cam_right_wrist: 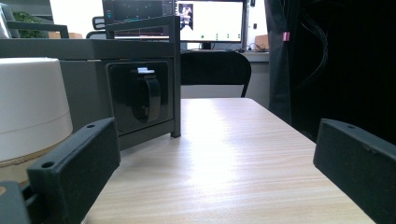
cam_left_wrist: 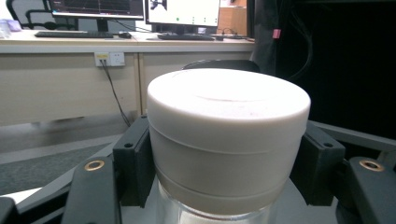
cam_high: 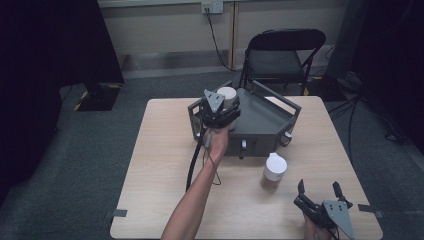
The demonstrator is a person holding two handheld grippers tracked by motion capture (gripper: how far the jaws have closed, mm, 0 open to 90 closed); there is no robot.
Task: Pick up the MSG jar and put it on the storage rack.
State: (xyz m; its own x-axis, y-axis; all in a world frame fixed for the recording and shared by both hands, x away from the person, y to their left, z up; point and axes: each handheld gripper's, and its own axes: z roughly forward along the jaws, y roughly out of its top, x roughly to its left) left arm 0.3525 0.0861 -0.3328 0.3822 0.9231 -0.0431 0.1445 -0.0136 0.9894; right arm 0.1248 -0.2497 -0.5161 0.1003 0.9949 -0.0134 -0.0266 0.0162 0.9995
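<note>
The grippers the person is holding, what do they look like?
Both are black, each with two flat black jaws with small screw holes. The left gripper and the right gripper each carry a grey three-cornered plate on top. A black cable trails from the left one. The person's forearm is bare, with no sleeve.

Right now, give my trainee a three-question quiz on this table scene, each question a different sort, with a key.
1. True or false: the left claw is shut on a white-lidded jar.
2. Multiple choice: where does the second white-lidded jar stand? A) inside the grey metal rack; B) on the wooden table in front of the rack; C) on the folding chair.
3. Fill in: the right claw holds nothing and its jaws stand ____.

Key: 1 true; 2 B; 3 open.
</note>
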